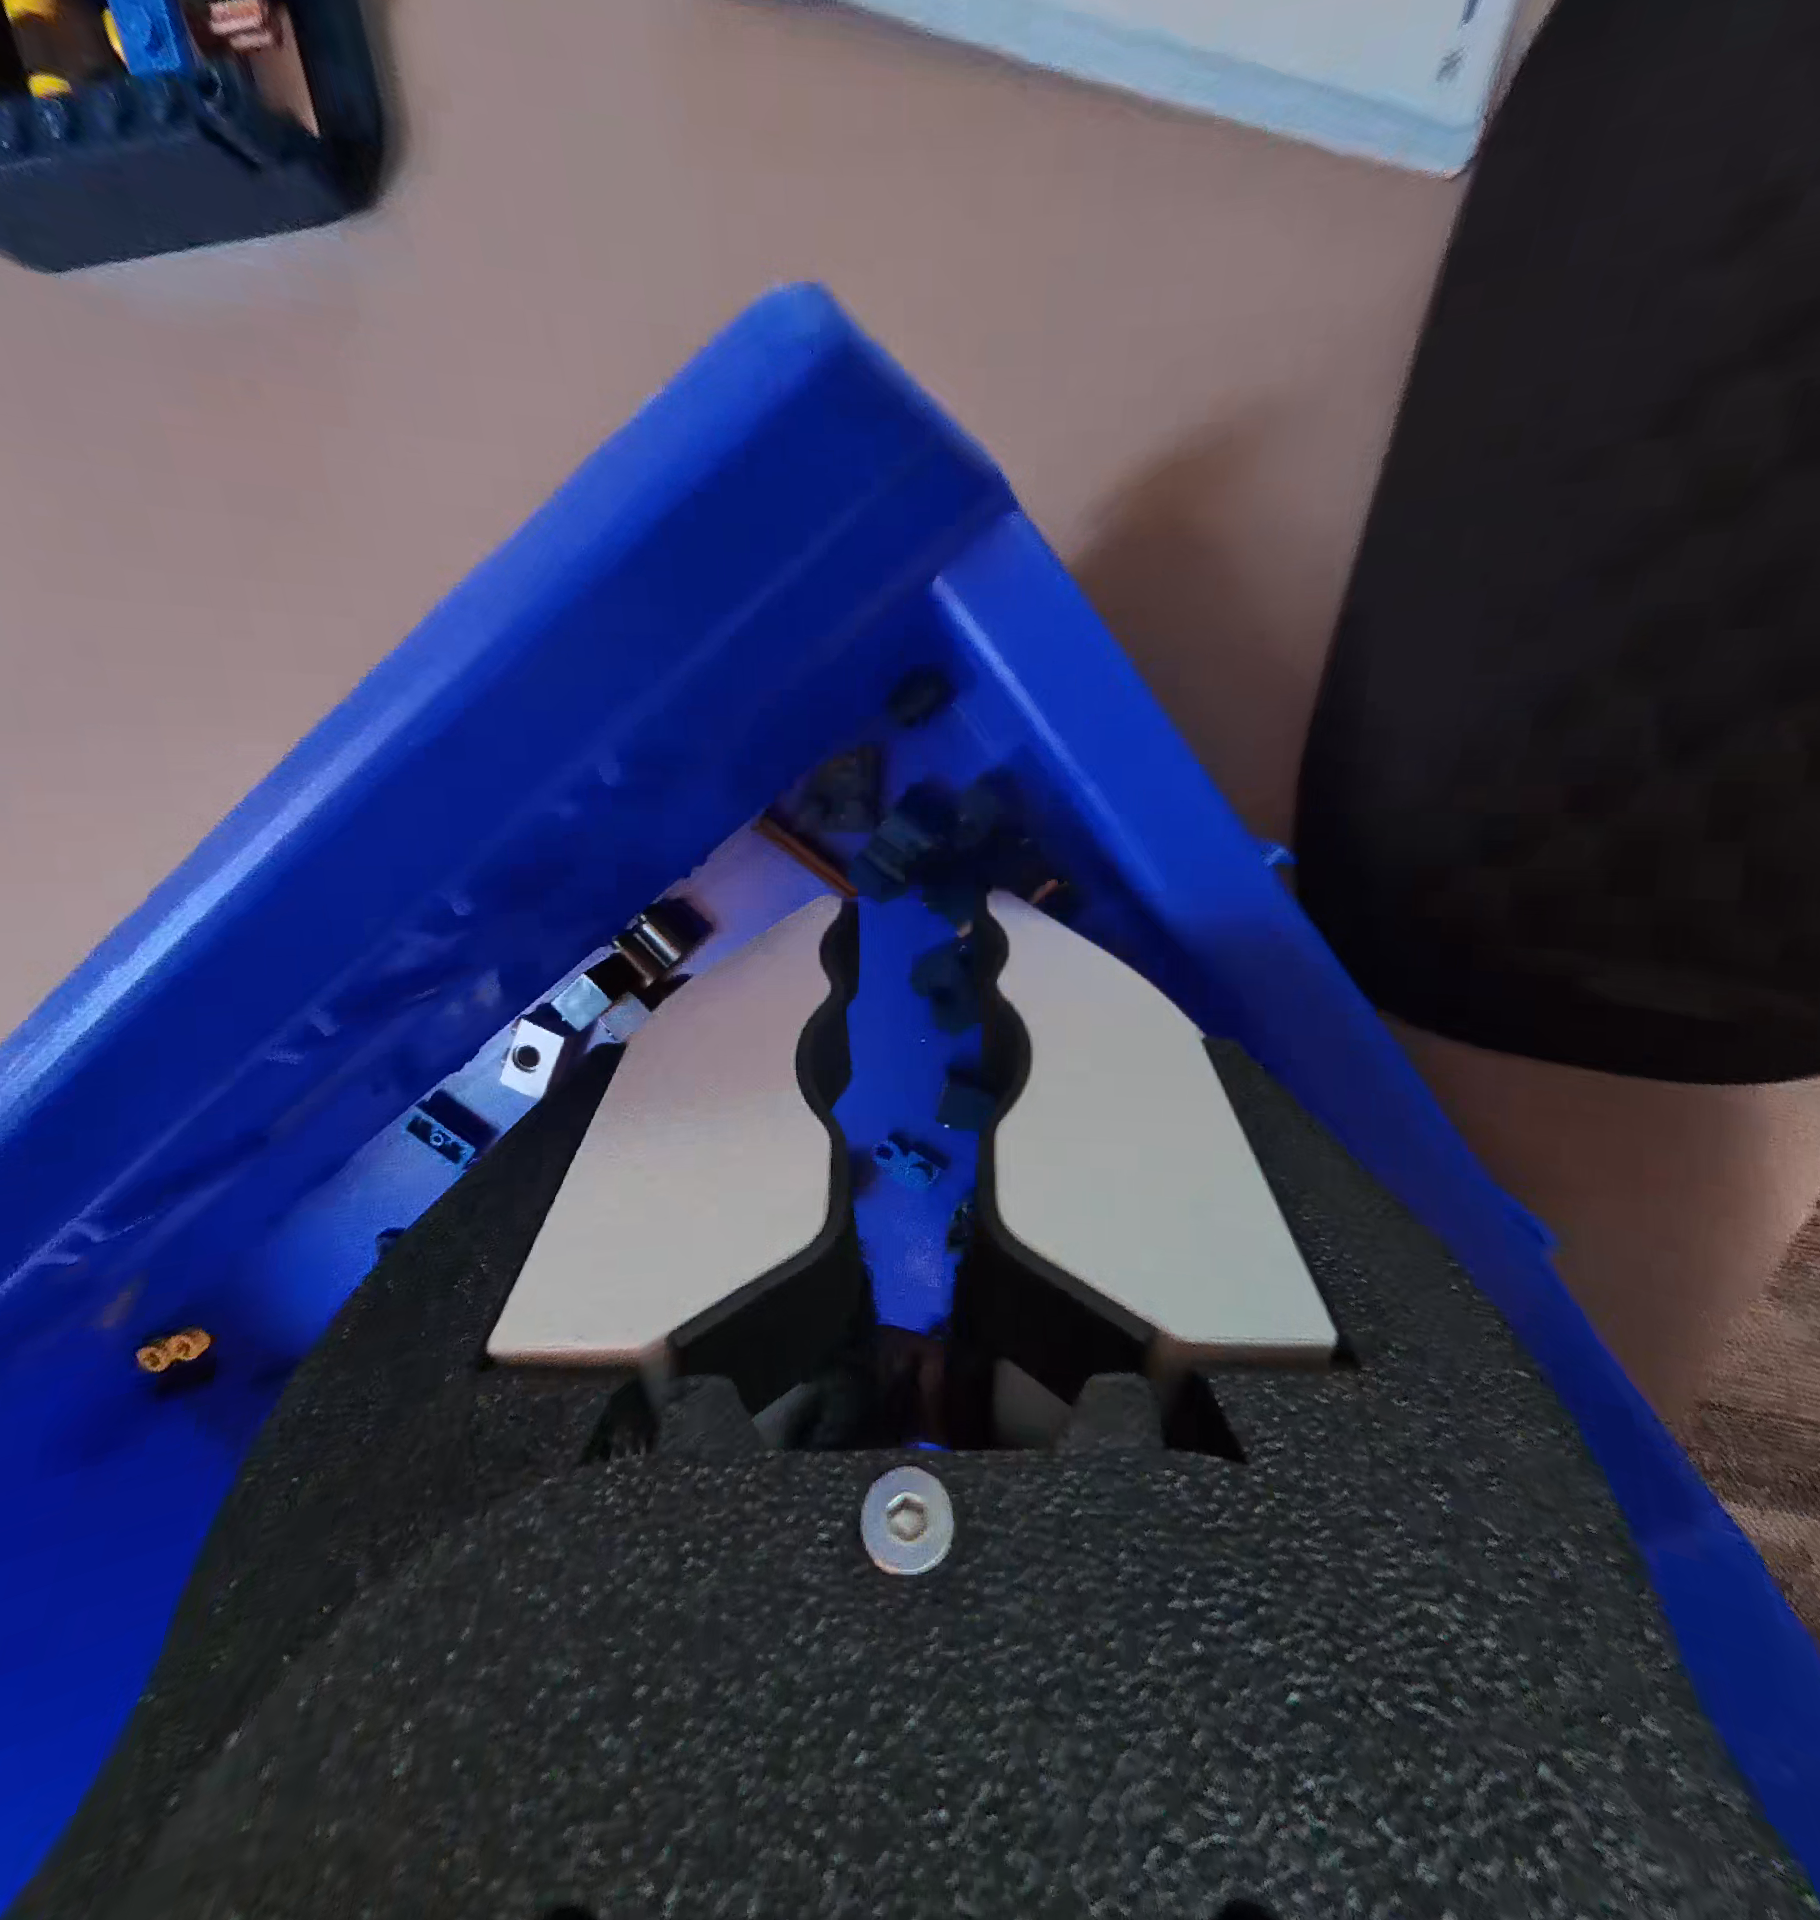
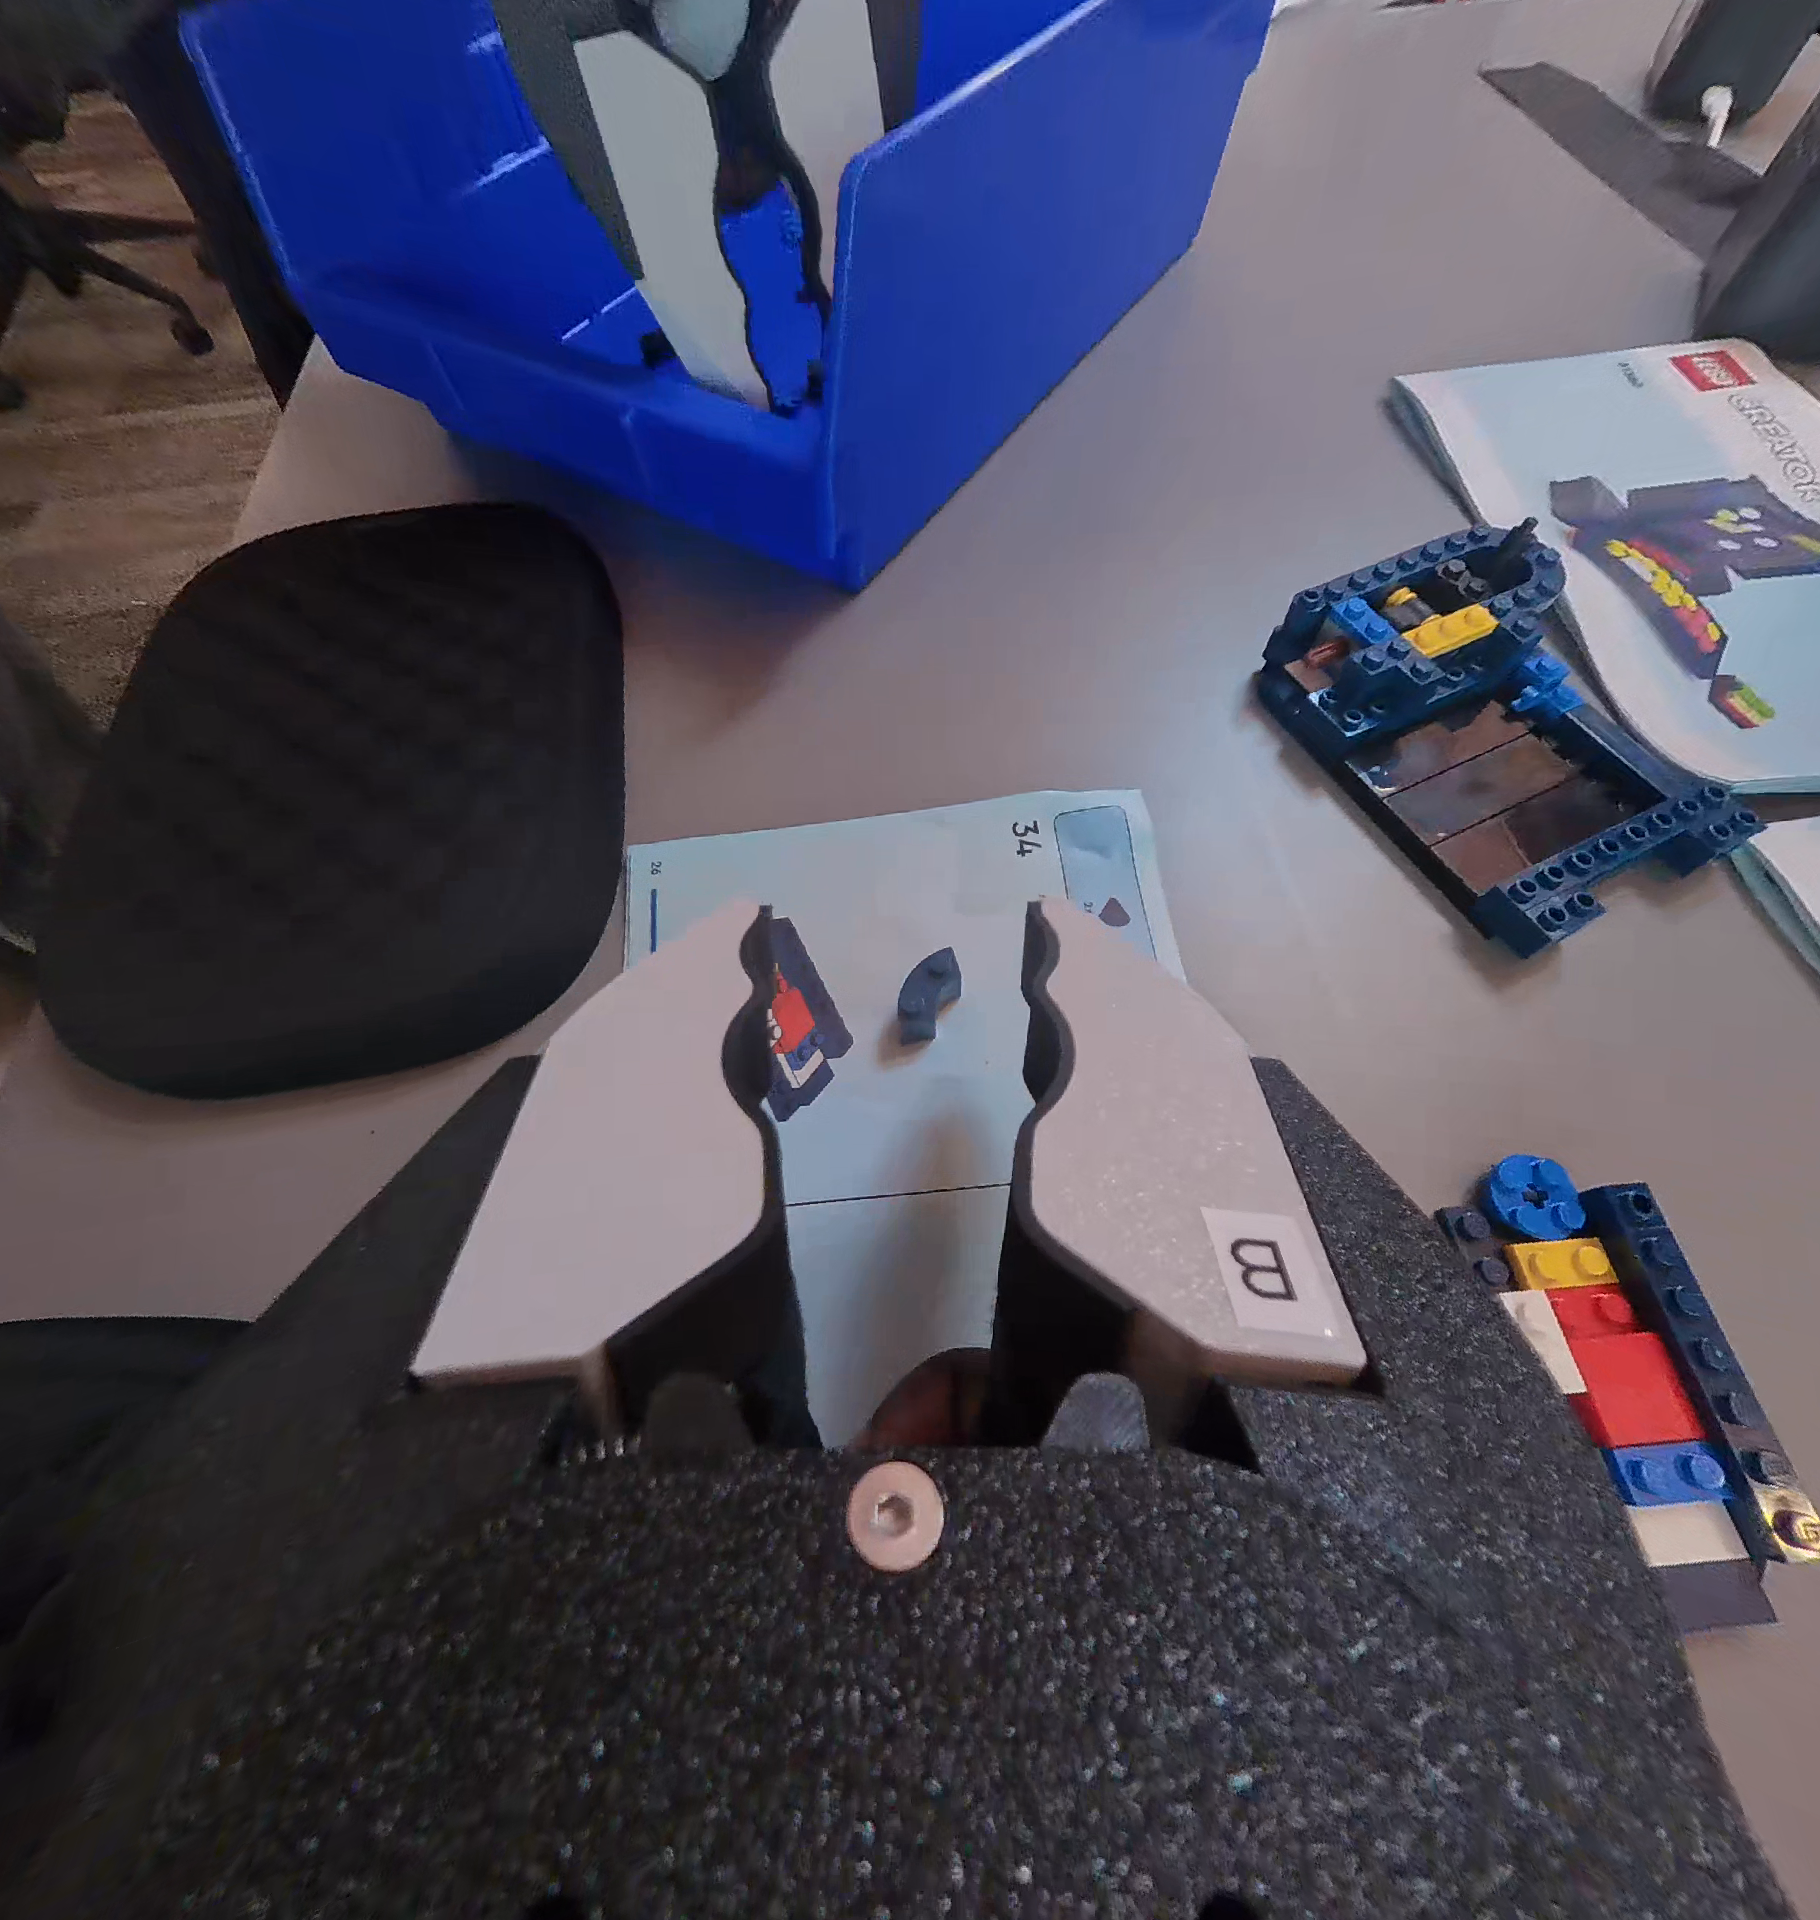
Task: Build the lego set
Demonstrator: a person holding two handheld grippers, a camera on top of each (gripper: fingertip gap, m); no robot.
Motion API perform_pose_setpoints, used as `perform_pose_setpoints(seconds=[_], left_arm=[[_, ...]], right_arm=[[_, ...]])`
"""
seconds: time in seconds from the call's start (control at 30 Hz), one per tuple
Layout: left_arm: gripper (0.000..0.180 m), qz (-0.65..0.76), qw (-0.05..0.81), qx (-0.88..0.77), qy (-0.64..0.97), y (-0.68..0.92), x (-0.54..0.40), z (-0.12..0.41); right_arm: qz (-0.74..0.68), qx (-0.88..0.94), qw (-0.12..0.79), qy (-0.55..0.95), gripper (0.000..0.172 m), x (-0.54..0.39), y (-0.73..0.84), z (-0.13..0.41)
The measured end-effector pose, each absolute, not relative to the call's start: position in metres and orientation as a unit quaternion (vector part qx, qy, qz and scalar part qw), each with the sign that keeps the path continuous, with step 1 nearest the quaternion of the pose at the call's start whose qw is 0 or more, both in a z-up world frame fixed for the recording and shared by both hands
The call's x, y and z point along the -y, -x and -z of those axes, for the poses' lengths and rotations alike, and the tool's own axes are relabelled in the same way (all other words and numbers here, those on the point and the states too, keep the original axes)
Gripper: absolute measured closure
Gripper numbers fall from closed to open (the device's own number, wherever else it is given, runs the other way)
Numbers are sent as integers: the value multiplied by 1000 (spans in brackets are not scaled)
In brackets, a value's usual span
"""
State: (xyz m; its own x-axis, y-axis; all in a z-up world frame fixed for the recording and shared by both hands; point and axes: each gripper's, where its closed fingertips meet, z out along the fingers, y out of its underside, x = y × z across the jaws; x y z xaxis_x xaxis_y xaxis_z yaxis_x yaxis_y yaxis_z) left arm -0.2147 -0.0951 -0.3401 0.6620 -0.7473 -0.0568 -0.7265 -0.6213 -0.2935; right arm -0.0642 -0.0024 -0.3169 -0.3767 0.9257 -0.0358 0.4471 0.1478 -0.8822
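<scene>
1. Black textured housing fills the lower part of both wrist views, each with a silver screw at its middle and two pale grey fingers reaching up the frame.

2. Right gripper [image 2: 895, 935]: its fingers stand well apart, nothing pressed between them. It hovers over an open instruction page [image 2: 885, 1132] on the grey table [image 2: 989, 675]. A small dark blue curved brick [image 2: 927, 995] lies on the page between the two fingers, nearer the right one but touching neither.

3. To the lower right of that gripper sits a small flat build of red, yellow, blue and white bricks [image 2: 1633, 1361]. At the right of the frame a larger dark blue brick frame [image 2: 1488, 727] lies on the table, its far end resting on an instruction booklet [image 2: 1664, 499].

4. At centre left, a black chair seat [image 2: 334, 790] sits beside the table edge.

5. Left gripper [image 1: 916, 914]: it reaches down into a blue plastic bin [image 1: 573, 644], fingers slightly apart. Its tips are at a heap of small dark blue bricks [image 1: 927, 831] in the bin's far corner; blur there means I cannot tell whether anything is pinched.

6. Silver square parts [image 1: 532, 1055] lie left of that gripper on the bin floor, and a small orange piece [image 1: 173, 1351] lies at far left.

7. In the right wrist view, the same bin [image 2: 1041, 312] stands at the upper middle, with the left gripper [image 2: 781, 384] inside it.
</scene>
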Motion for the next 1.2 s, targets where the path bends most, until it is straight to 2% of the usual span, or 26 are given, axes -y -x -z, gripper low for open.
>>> perform_pose_setpoints(seconds=[0.13, 0.2, 0.23, 0.3, 0.43, 0.5, 0.57, 0.67, 0.73, 0.87, 0.97, 1.2], left_arm=[[152, 65, 124, -363, 921, 217, 101, 346], [155, 98, 116, -349, 925, 211, 106, 349], [163, 119, 116, -340, 926, 207, 108, 349], [163, 131, 114, -319, 931, 207, 107, 349], [172, 97, 144, -309, 935, 214, 98, 342], [171, 40, 234, -274, 932, 221, 76, 310], [172, 43, 389, -200, 898, 208, 52, 249], [172, 128, 601, -149, 775, 146, 49, 158], [173, 191, 677, -109, 702, 105, 51, 139], [173, 351, 664, -4, 661, 56, 39, 176], [173, 455, 621, 50, 636, 48, 32, 188], [173, 448, 618, 68, 643, 44, 24, 205]], right_arm=[[-423, 714, 273, 487, 127, 3, 64, 322], [-415, 719, 275, 484, 127, 3, 64, 324], [-412, 721, 276, 484, 127, 3, 65, 324], [-408, 723, 277, 484, 127, 3, 64, 325], [-415, 718, 284, 481, 128, 4, 65, 321], [-437, 702, 298, 477, 129, 2, 66, 311], [-471, 678, 321, 464, 129, 0, 67, 294], [-517, 642, 375, 425, 132, -2, 64, 265], [-537, 632, 415, 374, 133, 3, 57, 246], [-563, 590, 524, 247, 134, 22, 35, 203], [-533, 593, 562, 221, 133, 26, 33, 199], [-481, 599, 607, 205, 143, 34, 36, 197]])
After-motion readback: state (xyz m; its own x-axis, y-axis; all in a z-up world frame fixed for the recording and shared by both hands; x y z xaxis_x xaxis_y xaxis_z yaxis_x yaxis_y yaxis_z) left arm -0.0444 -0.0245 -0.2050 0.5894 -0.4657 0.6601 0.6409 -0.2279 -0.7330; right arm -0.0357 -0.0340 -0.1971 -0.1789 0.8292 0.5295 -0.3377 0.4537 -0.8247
